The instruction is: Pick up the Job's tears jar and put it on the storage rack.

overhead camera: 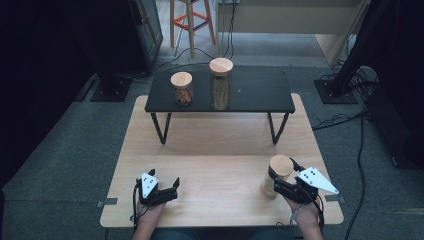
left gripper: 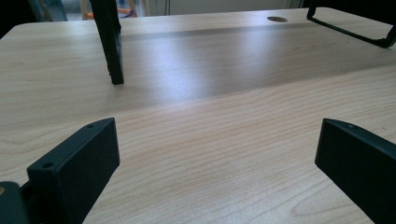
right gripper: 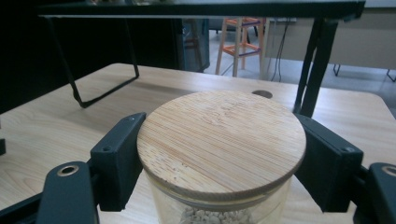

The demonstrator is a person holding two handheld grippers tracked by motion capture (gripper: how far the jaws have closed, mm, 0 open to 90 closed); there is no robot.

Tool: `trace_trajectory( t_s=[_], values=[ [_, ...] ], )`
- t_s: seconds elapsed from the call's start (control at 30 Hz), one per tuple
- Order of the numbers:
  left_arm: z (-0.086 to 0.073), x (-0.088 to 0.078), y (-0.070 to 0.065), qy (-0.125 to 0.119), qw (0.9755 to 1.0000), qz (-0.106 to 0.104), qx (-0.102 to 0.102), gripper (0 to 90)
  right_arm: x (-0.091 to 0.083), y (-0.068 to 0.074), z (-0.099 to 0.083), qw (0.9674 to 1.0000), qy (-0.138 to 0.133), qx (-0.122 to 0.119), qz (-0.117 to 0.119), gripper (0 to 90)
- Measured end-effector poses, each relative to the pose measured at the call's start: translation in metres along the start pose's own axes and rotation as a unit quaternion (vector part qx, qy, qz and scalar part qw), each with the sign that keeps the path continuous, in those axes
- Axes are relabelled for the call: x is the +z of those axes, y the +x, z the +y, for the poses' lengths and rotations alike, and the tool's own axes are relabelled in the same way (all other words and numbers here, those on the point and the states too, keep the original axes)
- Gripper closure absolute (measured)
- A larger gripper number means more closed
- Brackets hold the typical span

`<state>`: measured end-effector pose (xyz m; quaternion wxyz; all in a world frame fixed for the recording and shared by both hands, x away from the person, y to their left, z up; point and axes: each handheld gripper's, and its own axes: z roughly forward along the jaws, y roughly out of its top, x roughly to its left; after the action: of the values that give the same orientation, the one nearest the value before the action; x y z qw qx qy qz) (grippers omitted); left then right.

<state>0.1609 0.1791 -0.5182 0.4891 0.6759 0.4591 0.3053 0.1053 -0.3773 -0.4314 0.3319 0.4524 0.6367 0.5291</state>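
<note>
**Right gripper clamped on a lidded jar at the table's near edge**

While the high view placed the jar (overhead camera: 278, 175) near the front right corner of the wooden table (overhead camera: 215, 145), the right gripper view revealed more: pale grains inside the glass and both jaws pressed against it just under the round bamboo lid (right gripper: 222, 140). The right gripper (overhead camera: 281, 184) thus held the jar. It stood roughly upright, long axis vertical, lid facing up. The left gripper (overhead camera: 164, 186) rested well apart at the front left, its jaws spread wide over bare wood, holding nothing.
</note>
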Motion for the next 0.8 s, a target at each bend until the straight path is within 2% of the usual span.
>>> trace_trajectory(
  t_s=[0.33,0.63,0.8],
  values=[
    [0.0,0.0,0.0,0.0,1.0,0.0,-0.002,0.0,0.002,-0.007,0.026,0.9994,-0.012,-0.016,0.027,23.9],
    [0.0,0.0,0.0,-0.001,1.0,-0.002,-0.002,0.0,0.009,-0.004,0.054,0.998,-0.021,-0.042,0.043,23.9],
    [-0.001,-0.001,0.0,-0.003,1.0,-0.001,-0.003,0.0,0.016,-0.002,0.071,0.9973,-0.024,-0.045,0.053,23.9]
  ],
)
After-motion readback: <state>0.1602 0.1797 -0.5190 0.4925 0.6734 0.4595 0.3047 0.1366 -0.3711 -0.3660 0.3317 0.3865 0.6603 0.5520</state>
